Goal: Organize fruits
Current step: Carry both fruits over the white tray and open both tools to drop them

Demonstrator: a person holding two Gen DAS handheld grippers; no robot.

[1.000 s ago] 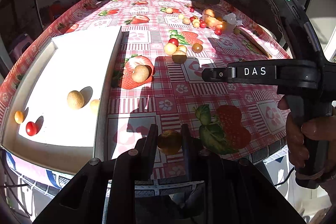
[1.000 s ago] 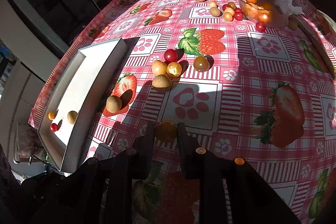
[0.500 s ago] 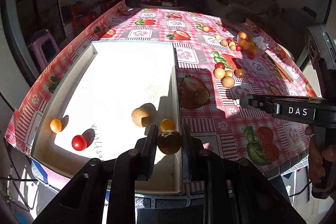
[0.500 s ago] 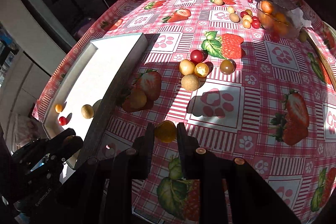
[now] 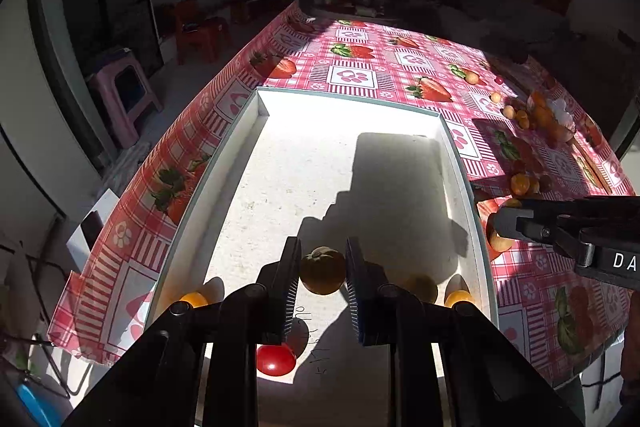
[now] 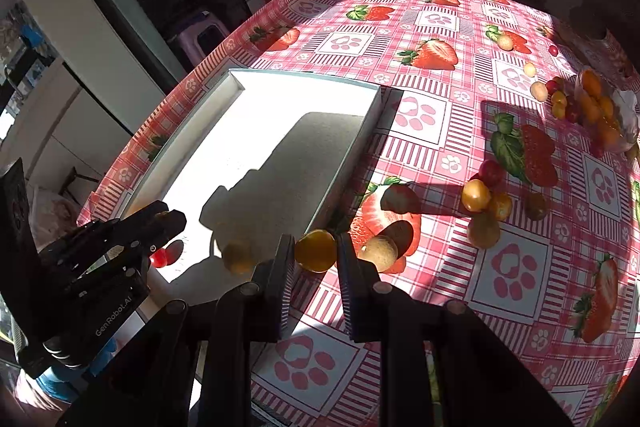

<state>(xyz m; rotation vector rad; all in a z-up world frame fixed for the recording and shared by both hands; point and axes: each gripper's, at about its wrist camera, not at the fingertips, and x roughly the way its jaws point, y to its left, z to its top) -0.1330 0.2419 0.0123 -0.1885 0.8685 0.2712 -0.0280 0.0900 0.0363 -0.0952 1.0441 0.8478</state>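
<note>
1. Left hand-held gripper (image 5: 323, 277) clamps a brownish fruit (image 5: 322, 270) above the white tray (image 5: 256, 115), near its front edge.
2. Right hand-held gripper (image 6: 316, 254) grips an orange fruit (image 6: 315, 250) beside the tray's right wall.
3. Lower first, then release gently, clear of the red tomato (image 5: 276, 359).

Glossy tablecloth (image 6: 436, 131), matt white tray (image 5: 256, 131)

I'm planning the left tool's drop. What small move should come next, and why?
Probably lower the left tool a little and open it: the brownish fruit it grips is over the white tray floor, near the red tomato, with bare floor below.
</note>
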